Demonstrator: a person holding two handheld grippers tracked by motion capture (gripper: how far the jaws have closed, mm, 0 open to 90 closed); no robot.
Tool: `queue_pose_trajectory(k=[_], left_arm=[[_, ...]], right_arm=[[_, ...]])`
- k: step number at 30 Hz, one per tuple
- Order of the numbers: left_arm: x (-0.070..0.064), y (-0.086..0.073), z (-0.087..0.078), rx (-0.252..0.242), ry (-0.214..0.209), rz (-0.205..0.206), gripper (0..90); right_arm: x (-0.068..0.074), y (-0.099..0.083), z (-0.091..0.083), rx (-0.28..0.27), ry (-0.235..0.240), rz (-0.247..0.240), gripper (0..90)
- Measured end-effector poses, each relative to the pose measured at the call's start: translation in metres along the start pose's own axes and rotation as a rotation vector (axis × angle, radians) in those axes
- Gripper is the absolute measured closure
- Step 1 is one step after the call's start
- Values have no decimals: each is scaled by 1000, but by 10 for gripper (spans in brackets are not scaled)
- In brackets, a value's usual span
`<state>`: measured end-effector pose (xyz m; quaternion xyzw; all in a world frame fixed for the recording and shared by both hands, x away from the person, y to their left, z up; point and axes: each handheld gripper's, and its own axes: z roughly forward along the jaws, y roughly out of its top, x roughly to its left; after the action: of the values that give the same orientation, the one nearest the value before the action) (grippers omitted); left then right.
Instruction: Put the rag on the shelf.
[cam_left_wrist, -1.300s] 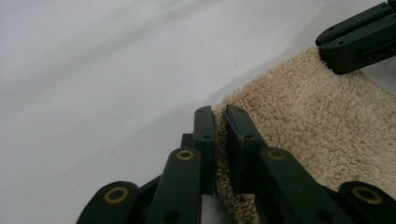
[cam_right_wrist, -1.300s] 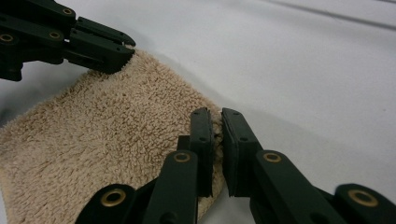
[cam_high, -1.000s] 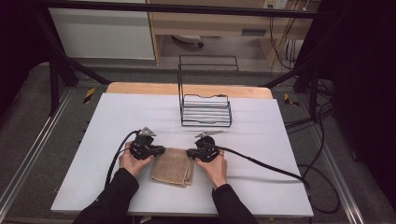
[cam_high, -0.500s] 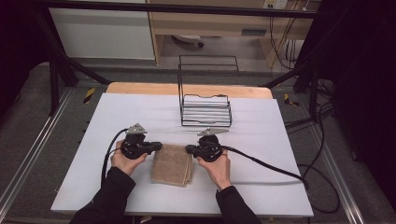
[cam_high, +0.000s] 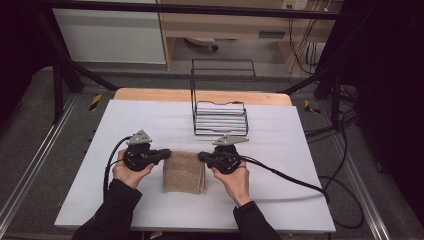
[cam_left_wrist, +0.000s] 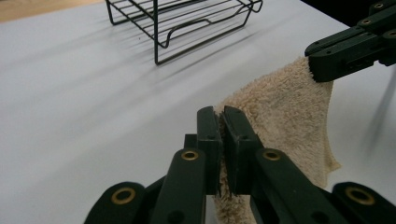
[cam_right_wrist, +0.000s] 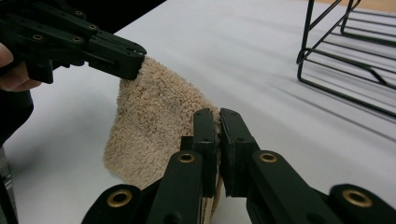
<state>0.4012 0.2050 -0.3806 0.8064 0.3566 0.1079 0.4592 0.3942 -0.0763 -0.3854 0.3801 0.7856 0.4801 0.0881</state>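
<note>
Left gripper: jaws pinched the towel's corner.
Right gripper: jaws pinched the opposite corner.
Towel: between both grippers, long axis toward the person, lower part on surface.

A folded beige terry towel hung lifted by its two upper corners above the white table.

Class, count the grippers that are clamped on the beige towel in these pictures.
2. The left gripper pinches the folded beige towel's far left corner; the right gripper pinches its far right corner, both just above the white table.
</note>
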Motion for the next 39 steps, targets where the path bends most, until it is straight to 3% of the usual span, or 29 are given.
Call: queue_pose_trajectory(k=[8,31,39], left_arm=[[-11,8,-11,-40,9,34,854],[-26,25,-23,-128,11,47,854],[-31,36,-20,-149,17,62,854]], right_arm=[[5,8,-15,-39,-7,-35,860],[7,23,-40,-104,-24,-98,861],[5,28,-50,-128,-40,-110,861]])
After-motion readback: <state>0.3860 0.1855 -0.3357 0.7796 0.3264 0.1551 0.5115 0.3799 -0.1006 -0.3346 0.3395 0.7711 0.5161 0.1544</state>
